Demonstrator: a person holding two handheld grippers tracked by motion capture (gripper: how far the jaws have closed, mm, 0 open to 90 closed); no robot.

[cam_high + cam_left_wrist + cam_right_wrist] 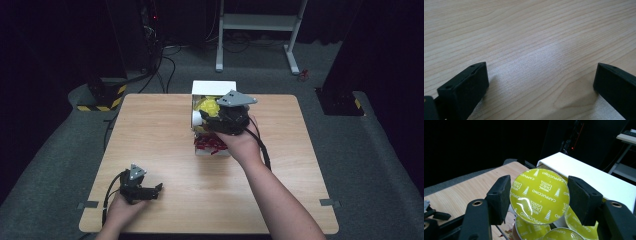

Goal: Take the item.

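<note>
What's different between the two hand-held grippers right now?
The right gripper has its fingers closed on a yellow coffee capsule, lifted over the white box; the left gripper is open, gripping nothing. The right one is raised mid-table, while the left sits low over the bare wooden table near its front edge. Both have black fingers.

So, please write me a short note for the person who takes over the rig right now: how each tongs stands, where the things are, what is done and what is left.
Right tongs: shut on a yellow-lidded cappuccino capsule, held by its rim, above the white box at the far middle of the table.
Left tongs: open, holding nothing, low over bare wood at the near left.
Things: more yellow capsules lie in the box; red items sit at its near end.
Done: one capsule is gripped.
Left: whether it is going in or coming out cannot be told from this moment; finish that move carefully, then release.
</note>
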